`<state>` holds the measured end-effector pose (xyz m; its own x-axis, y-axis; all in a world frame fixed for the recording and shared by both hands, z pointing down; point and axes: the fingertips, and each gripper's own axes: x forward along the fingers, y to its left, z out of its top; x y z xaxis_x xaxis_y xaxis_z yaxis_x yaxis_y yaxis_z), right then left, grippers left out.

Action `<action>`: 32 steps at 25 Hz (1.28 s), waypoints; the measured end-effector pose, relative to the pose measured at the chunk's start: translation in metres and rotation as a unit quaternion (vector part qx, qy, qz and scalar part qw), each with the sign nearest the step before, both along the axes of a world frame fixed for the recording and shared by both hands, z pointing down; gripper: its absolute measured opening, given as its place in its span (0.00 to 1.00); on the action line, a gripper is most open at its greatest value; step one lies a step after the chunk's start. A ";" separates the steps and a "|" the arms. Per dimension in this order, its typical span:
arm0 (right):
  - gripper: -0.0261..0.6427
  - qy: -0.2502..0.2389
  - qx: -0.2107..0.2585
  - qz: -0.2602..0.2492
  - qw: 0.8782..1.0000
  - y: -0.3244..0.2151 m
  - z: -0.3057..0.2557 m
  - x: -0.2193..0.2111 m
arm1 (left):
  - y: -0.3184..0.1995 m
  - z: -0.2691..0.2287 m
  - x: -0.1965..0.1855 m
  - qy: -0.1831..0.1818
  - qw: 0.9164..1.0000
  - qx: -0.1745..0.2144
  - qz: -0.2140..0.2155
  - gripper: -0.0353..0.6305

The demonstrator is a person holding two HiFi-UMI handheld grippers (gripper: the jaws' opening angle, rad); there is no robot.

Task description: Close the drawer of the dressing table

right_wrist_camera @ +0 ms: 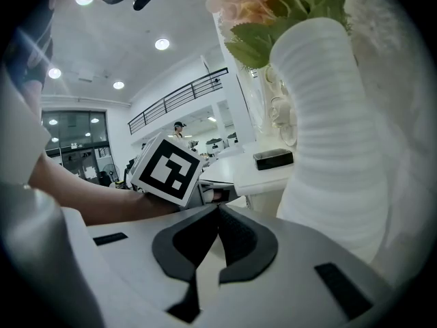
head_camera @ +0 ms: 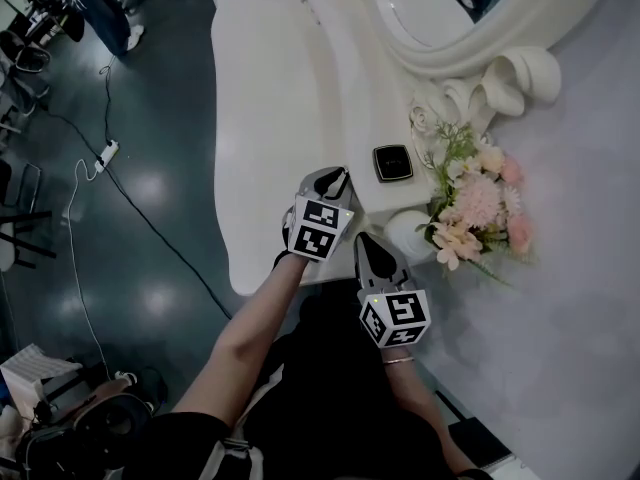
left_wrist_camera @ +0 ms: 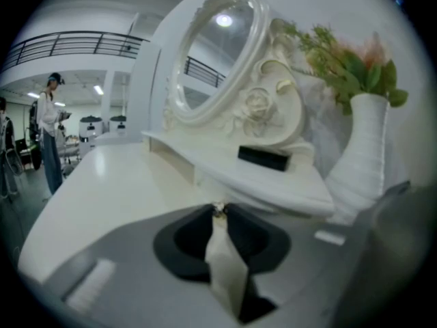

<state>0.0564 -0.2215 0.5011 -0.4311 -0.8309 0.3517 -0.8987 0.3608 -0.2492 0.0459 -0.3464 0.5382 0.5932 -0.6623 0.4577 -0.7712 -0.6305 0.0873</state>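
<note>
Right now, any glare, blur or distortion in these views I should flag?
Head view: ceiling lights glare off the dark floor, and the white tabletop is near blown out. Left gripper view: strong fisheye, dark corners, a light glints in the mirror, and the drawer knob at the jaw tips is soft. Right gripper view: the same fisheye bows the close vase.

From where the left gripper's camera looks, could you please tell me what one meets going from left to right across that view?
Standing person → oval mirror → black box → white vase holding flowers.
</note>
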 end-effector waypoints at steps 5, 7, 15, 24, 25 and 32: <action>0.05 0.001 -0.001 0.003 1.000 0.000 0.001 0.003 | 0.000 0.001 0.001 0.000 1.000 0.000 0.000 0.14; 0.05 0.001 0.000 0.004 1.000 0.001 0.000 0.002 | 0.000 0.001 0.001 0.003 1.000 -0.001 0.000 0.14; 0.05 0.002 0.007 0.004 1.000 0.003 -0.005 0.002 | 0.005 -0.003 -0.009 0.005 1.000 -0.008 -0.009 0.17; 0.05 0.002 0.016 -0.002 1.000 0.009 -0.011 -0.007 | 0.022 -0.029 -0.046 0.004 0.999 0.026 -0.037 0.15; 0.05 0.003 0.017 -0.001 1.000 0.010 -0.012 -0.008 | 0.025 -0.031 -0.050 0.003 0.999 0.029 -0.040 0.15; 0.05 0.012 0.027 -0.001 1.000 0.015 -0.017 -0.012 | 0.047 -0.044 -0.088 0.010 0.997 0.038 -0.066 0.13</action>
<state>0.0445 -0.2062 0.4843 -0.4244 -0.8480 0.3175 -0.9036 0.3744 -0.2080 -0.0417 -0.2998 0.4942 0.5073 -0.7674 0.3922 -0.8465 -0.5290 0.0598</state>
